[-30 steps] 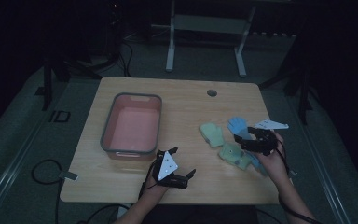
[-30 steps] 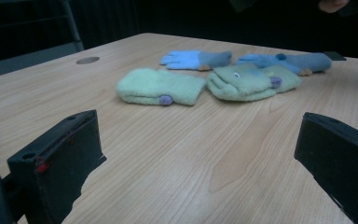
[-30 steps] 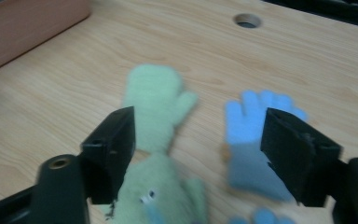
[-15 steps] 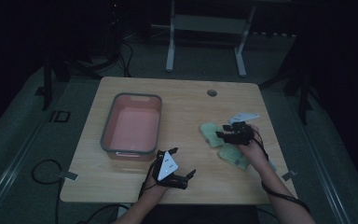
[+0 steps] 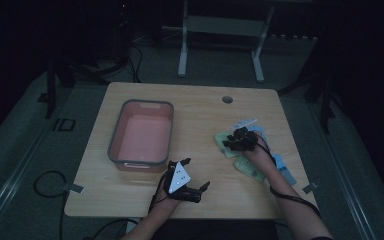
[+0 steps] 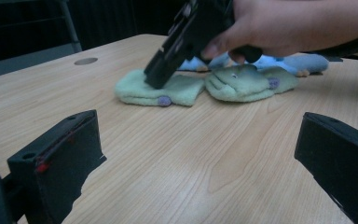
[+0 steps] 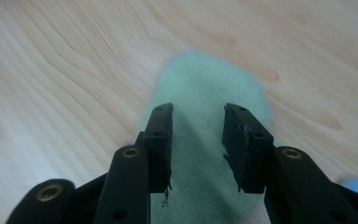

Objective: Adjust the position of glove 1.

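A pale green sock [image 5: 221, 138] lies flat on the wooden table [image 5: 200, 115], right of centre. My right gripper [image 5: 231, 143] has come down on it, tilted, with its tips on the fabric [image 6: 156, 80]. In the right gripper view the jaws [image 7: 198, 140] straddle the green sock [image 7: 209, 79]; they have just been closing, and a gap remains between them with fabric in it. A second green sock [image 6: 247, 84] and blue socks [image 6: 303, 60] lie just behind. My left gripper [image 5: 196, 172] rests wide open near the front edge, nothing between its jaws [image 6: 200, 140].
A pink bin [image 5: 114, 135] with a grey rim stands on the left half of the table. A round cable hole [image 5: 227, 99] sits near the far edge. The second green sock [image 5: 250, 169] and blue socks [image 5: 283, 165] lie toward the right edge.
My right gripper moved left and down from over the blue socks onto the left green sock, and its jaws narrowed. The left gripper stayed put.
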`<state>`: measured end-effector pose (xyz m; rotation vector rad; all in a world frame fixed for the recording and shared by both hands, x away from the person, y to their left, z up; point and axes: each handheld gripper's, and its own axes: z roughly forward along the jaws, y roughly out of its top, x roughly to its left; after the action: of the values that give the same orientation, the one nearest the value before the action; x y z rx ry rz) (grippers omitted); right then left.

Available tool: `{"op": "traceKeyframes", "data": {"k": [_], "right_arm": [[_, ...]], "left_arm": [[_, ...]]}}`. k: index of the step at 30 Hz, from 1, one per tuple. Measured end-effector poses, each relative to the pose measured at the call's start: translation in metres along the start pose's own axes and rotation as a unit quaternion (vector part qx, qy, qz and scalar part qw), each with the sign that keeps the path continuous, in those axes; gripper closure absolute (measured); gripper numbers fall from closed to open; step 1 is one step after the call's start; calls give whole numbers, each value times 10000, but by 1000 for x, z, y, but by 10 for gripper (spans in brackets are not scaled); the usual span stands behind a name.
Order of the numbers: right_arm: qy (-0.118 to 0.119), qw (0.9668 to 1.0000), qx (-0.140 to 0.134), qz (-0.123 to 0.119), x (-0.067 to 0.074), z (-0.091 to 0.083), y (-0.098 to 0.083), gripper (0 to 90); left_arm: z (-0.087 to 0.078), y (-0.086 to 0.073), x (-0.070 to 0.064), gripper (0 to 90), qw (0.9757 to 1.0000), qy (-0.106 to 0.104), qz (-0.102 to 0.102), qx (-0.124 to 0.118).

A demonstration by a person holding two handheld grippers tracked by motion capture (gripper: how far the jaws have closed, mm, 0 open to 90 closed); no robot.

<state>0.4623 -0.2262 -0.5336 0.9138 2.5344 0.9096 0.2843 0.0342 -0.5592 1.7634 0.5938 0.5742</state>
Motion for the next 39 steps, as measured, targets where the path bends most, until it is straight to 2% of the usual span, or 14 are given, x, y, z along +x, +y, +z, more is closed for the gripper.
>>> {"op": "traceKeyframes", "data": {"k": [1,3,6,12,15,21,24,29,32,36,39], "right_arm": [[-28,10000,45,-27,0,4,-2,642],[-9,10000,3,78,-1,5,-2,658],[-31,10000,-11,55,1,6,-3,690],[-133,9994,-107,304,3,7,-4,824],[-224,9988,-36,436,6,6,0,859],[-410,9978,-165,496,20,-7,17,869],[-483,9962,-285,671,28,-17,28,872],[-742,9925,-429,870,44,-32,37,873],[-819,9904,-482,1006,52,-39,38,872],[-912,9844,-553,1402,62,-45,36,873],[-972,9822,-582,1496,73,-46,32,873]], "left_arm": [[0,0,0,6,10000,2,3,0],[0,0,0,6,10000,2,8,0],[0,0,0,6,10000,0,6,0],[0,0,0,6,10000,-3,-22,-1],[0,0,0,6,10000,-18,-19,-4],[0,0,0,6,10000,-21,-18,-4],[0,0,0,6,10000,-14,-26,-10],[0,0,0,6,10000,-14,-16,-4],[0,0,0,6,10000,-9,-23,-10],[0,0,0,6,10000,-7,2,-2],[0,0,0,6,10000,-9,32,-11]]}}
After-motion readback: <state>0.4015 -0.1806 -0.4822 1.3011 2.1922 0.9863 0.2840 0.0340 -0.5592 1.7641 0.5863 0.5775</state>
